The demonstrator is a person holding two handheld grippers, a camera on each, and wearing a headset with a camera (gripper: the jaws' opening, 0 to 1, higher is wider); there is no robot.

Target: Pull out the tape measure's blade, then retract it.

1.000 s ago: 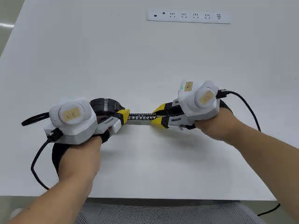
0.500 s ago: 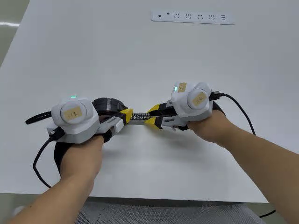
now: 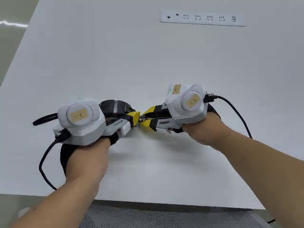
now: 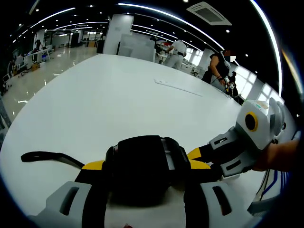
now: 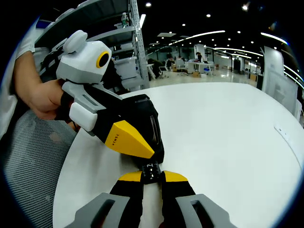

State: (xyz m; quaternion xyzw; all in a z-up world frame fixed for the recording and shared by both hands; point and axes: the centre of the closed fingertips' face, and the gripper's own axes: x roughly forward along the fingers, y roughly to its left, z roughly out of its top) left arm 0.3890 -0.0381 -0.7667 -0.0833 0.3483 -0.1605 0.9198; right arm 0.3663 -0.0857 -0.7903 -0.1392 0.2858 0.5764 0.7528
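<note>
Head view: both tongs meet tip to tip over the near-middle of the white desk (image 3: 142,61), each held in one of the person's hands.

Left tongs (image 3: 130,118): closed around the tape measure (image 3: 116,108). The left gripper view shows the case seated between the two yellow-tipped jaws of the left tongs (image 4: 145,167).

Tape measure (image 4: 142,156): rounded black case, matte, with a slot-like opening on one side. A black wrist strap (image 4: 47,156) trails from it to the left and lies on the desk; in the head view the strap (image 3: 42,118) curves out left of the left hand.

Right tongs (image 5: 152,178): jaws pinched together on the end of the blade (image 5: 151,170). Just a short stub of blade shows, dark with light numerals, between the case mouth and the yellow jaw tips. Case (image 5: 142,121) sits directly ahead of the right tongs, nearly touching them.

Far edge of the desk: white power strip (image 3: 203,18).
</note>
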